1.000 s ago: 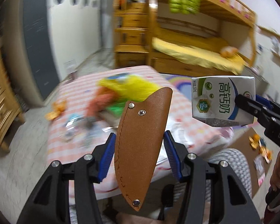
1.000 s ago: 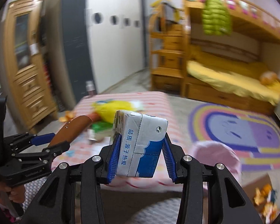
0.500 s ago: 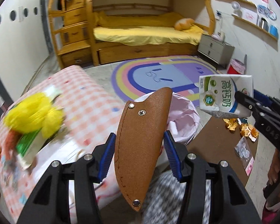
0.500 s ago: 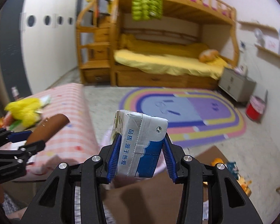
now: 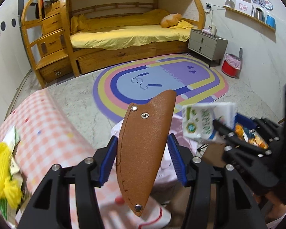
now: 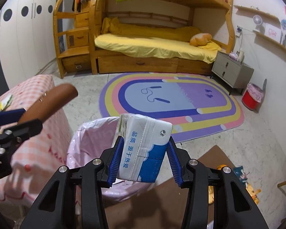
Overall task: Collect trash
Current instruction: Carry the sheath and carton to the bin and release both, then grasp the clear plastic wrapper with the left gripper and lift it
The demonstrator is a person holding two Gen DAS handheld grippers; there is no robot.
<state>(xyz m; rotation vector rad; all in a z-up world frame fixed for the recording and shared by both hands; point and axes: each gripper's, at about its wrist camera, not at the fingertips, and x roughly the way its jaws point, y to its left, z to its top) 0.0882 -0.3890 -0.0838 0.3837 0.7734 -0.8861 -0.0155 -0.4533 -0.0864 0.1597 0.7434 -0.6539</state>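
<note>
Both our grippers, left (image 5: 143, 157) and right (image 6: 144, 158), had swung from the table, jaws opening (sheath (image 5: 145, 148), carton (image 6: 143, 150) dropping) over the bin bag (image 6: 91, 143).

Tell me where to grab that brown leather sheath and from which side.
Grip the leather sheath across its wide middle, below the snap, pads on the two long edges, coming from the narrow riveted end. The left gripper straddles that band now, jaws opening, pads off it.

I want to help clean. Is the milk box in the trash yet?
Not yet. The milk carton hangs between the right gripper's opening jaws, above the pink-lined bin.
</note>
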